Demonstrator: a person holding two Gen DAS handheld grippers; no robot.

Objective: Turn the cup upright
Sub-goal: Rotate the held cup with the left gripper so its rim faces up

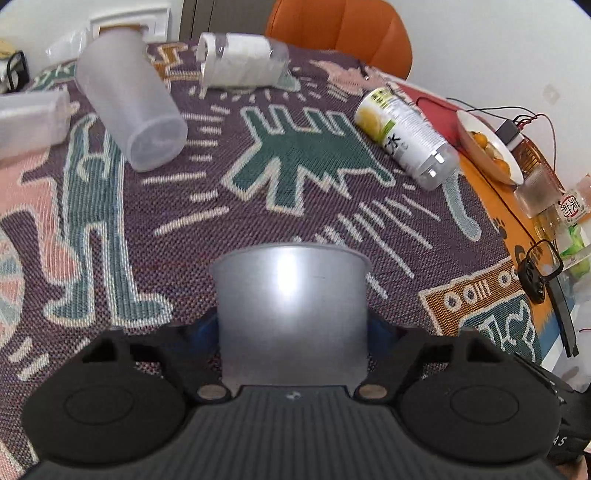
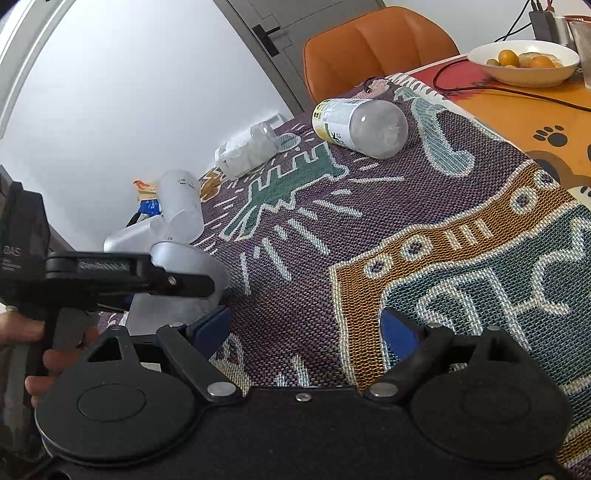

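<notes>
Sideways, grey cup (image 1: 291,314), glossy, clamped

The cup (image 1: 291,314) hides both blue fingertips (image 1: 203,326).

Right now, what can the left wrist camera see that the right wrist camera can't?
Only the left wrist view shows the grey cup up close, pinched between the left hand-held gripper's fingers, plus black glasses at the table's right edge.

Only the right wrist view shows the open, empty right hand-held gripper, the door handle, and the person's hand holding the left tool.

Both show the patterned cloth, the yellow-label bottle lying down, the frosted container, the orange chair and the fruit bowl.
</notes>
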